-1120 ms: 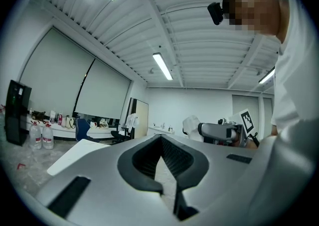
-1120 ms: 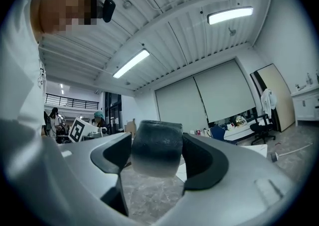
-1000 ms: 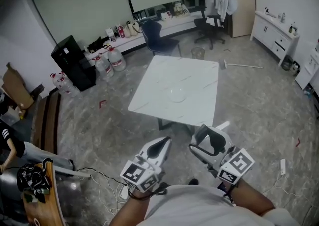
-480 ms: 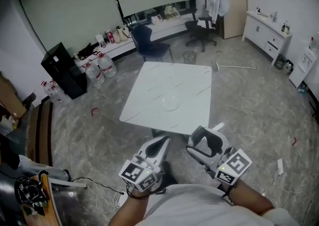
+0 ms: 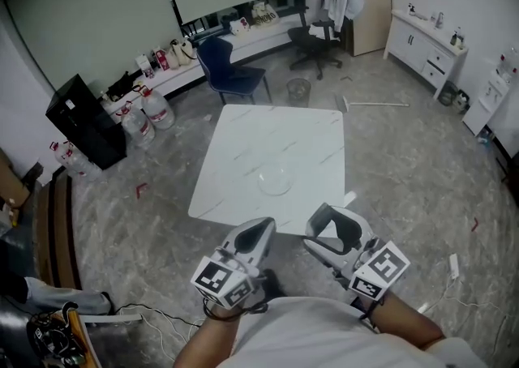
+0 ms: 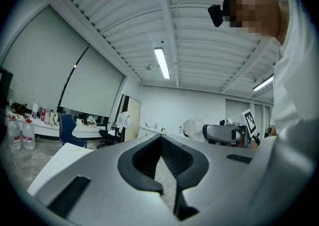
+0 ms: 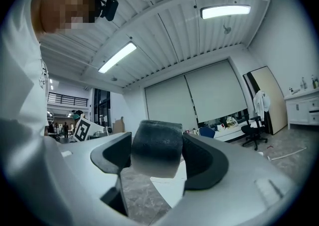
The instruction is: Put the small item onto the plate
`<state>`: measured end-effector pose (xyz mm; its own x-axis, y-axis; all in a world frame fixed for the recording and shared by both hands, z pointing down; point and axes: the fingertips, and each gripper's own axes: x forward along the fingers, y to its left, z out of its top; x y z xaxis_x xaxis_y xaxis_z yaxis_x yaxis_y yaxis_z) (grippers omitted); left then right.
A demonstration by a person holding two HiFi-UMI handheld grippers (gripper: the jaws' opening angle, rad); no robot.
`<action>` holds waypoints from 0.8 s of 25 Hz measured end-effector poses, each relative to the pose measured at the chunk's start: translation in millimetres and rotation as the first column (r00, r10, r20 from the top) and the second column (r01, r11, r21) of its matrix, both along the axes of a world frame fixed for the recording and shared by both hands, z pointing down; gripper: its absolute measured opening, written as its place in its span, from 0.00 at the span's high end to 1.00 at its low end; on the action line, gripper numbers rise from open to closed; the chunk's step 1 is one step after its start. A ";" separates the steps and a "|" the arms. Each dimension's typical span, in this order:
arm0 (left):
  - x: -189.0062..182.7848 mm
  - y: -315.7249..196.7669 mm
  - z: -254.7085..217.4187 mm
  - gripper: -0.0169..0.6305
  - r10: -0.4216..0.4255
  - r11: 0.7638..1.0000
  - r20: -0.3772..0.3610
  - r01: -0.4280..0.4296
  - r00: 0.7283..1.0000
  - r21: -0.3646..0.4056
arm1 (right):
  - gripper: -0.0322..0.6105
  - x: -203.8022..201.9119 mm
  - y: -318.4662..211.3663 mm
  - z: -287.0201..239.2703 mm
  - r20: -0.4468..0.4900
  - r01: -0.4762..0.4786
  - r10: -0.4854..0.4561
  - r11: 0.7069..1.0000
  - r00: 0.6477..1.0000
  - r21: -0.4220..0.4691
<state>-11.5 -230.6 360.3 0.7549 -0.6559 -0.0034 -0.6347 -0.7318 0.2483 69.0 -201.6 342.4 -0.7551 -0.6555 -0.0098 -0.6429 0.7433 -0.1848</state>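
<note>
A clear glass plate [image 5: 275, 181] lies near the middle of the white square table [image 5: 304, 135], ahead of both grippers. My right gripper [image 5: 333, 222] is held low in front of the body, short of the table's near edge. It is shut on a small dark grey block with a pale underside [image 7: 155, 153], which sits between the fingers [image 7: 112, 153] of the right gripper [image 7: 155, 163]. My left gripper [image 5: 261, 230] is beside it. In the left gripper view the left gripper [image 6: 166, 186] has its jaws together with nothing in them.
A blue chair [image 5: 229, 64] stands beyond the table's far side, with a black office chair [image 5: 319, 34] behind it. A black cabinet [image 5: 84, 120] and water bottles [image 5: 156, 109] are at the left. A white cabinet [image 5: 427, 56] is at the right, and a broom [image 5: 375, 103] lies on the floor.
The table and plate have come nearer and slid lower in the head view as the person walks forward. Both grippers hold the same pose.
</note>
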 end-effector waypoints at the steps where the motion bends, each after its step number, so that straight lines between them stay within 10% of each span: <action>1: -5.2 -12.2 -0.1 0.96 0.005 1.000 0.001 -0.005 1.000 -0.002 | 0.47 -4.2 -12.1 0.7 0.000 -0.007 0.007 1.000 1.000 -0.005; 20: -102.0 -172.4 16.8 0.96 0.107 0.994 0.010 -0.107 0.994 -0.037 | 0.47 -92.4 -196.2 64.5 -0.082 -0.133 0.123 0.983 0.989 -0.126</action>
